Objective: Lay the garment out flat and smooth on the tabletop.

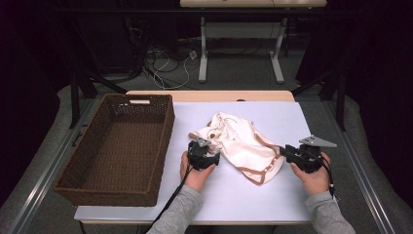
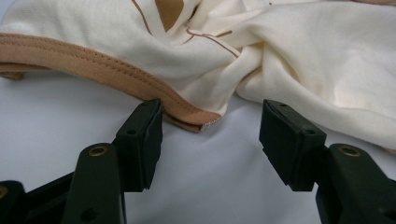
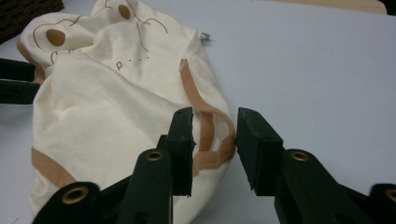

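A crumpled cream cloth [image 1: 243, 141] with tan trim and brown print lies on the white table [image 1: 287, 117]. My left gripper [image 1: 213, 149] sits at the cloth's left edge. In the left gripper view the jaws stand open [image 2: 210, 135] low over the table, with the tan hem [image 2: 93, 65] of the cloth [image 2: 303, 56] just beyond their tips. My right gripper [image 1: 284, 152] is at the cloth's right edge. Its jaws [image 3: 215, 140] are open, and a tan band [image 3: 205, 126] of the cloth [image 3: 102, 107] lies in the gap, not pressed.
A deep brown wicker basket [image 1: 166, 127] stands at the left of the table, with nothing seen in it. The near and far right of the white tabletop are bare. Beyond the table are a dark floor, cables and another table's legs [image 1: 203, 58].
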Motion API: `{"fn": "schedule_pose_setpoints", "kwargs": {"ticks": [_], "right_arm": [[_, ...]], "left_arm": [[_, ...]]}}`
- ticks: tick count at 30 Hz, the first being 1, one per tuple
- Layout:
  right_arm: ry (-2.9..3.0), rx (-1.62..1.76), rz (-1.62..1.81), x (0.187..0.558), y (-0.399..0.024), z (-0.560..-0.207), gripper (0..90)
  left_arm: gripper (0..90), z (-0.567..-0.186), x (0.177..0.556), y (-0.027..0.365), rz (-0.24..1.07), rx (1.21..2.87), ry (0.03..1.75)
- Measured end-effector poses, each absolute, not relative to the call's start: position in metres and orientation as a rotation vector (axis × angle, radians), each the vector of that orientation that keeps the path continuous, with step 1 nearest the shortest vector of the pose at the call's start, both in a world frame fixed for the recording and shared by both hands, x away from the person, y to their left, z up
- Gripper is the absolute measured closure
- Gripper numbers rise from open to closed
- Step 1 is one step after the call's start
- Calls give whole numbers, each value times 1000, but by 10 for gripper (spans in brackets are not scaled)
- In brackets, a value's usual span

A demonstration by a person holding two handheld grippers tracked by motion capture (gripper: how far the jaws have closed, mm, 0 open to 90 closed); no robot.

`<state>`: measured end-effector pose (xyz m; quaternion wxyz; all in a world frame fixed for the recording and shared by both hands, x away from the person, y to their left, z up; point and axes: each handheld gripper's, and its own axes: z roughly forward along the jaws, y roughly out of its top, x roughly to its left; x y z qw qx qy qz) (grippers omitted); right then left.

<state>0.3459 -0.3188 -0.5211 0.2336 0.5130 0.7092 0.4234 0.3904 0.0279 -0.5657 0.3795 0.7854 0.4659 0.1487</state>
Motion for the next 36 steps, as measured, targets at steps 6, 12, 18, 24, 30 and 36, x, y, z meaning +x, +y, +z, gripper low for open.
{"fn": "schedule_pose_setpoints", "kwargs": {"ticks": [6,12,18,24,30,36], "right_arm": [[1982,1351,1167,359,-305,-515,610],[2049,1282,1100,383,-287,-515,587],[2072,1289,1055,411,-277,-525,560],[2080,1280,964,434,-263,-537,539],[2080,1285,907,451,-253,-544,554],[2089,1323,877,453,-251,-550,722]], "left_arm": [[583,-565,396,25,458,2059,1178],[753,-566,399,28,462,2046,1159],[882,-565,403,33,397,2039,1155],[900,-556,402,39,404,1988,1156],[900,-552,401,44,400,1980,1158],[731,-554,401,43,381,1981,1177]]}}
